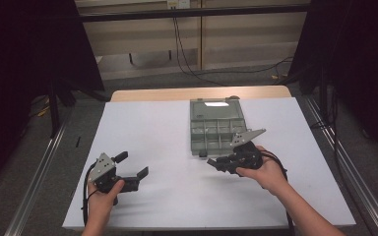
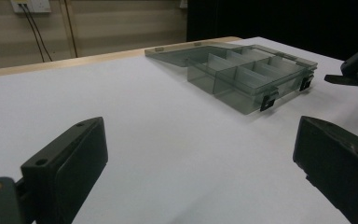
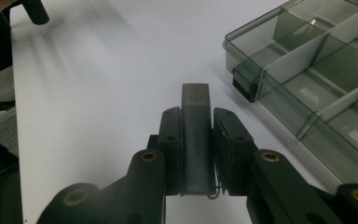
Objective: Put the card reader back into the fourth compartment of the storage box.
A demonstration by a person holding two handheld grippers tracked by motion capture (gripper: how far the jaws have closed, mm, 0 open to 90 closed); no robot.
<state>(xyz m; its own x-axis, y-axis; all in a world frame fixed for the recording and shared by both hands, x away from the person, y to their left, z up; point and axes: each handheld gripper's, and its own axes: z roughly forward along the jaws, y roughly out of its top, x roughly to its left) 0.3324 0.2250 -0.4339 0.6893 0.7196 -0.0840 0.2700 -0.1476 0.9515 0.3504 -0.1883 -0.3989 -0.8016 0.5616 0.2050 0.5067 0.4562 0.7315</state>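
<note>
White tabletop (image 1: 177, 142), open organizer box (image 1: 216, 130) waiting: right gripper (image 3: 196, 140) clamps a grey bar (image 3: 196, 135) just beside the box, not yet inside; left gripper (image 1: 130, 169) gapes empty, well away.

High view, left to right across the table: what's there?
left gripper, jaws open → right gripper, shut on a grey bar, with the open compartment box just behind it.

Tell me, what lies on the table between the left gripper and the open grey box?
Nothing: between the left gripper and the grey box is bare white table, as the high view and the left gripper view show.
</note>
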